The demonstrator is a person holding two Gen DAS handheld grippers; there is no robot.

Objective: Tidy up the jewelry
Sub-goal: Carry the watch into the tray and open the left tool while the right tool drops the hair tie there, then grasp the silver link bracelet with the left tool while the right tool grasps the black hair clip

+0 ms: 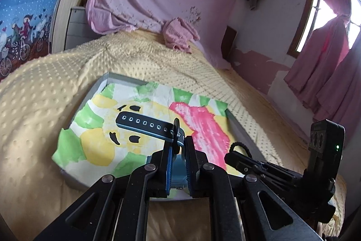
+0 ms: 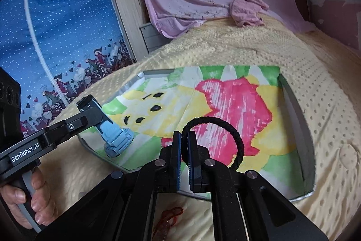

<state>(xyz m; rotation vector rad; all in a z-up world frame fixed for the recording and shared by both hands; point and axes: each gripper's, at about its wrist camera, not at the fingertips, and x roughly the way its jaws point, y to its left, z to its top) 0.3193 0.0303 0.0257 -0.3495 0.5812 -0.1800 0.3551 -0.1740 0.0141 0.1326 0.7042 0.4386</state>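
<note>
A grey tray (image 1: 241, 128) lined with a painted yellow, green and pink paper lies on the yellow blanket. My left gripper (image 1: 179, 141) is shut on a blue watch with a black perforated strap (image 1: 144, 122), held above the tray's near left part. From the right wrist view the watch's blue body (image 2: 115, 139) hangs below the left gripper (image 2: 94, 110). My right gripper (image 2: 185, 141) is shut on a black braided cord bracelet (image 2: 237, 139), whose loop arcs over the pink patch. In the left wrist view the bracelet (image 1: 240, 146) pokes up from the right gripper.
The tray's rim (image 2: 300, 119) stands raised on every side. A red string piece (image 2: 171, 216) lies on the blanket (image 2: 315, 60) below my right gripper. A crumpled pink cloth (image 2: 247, 9) sits at the bed's far end. A hand (image 2: 27, 202) grips the left handle.
</note>
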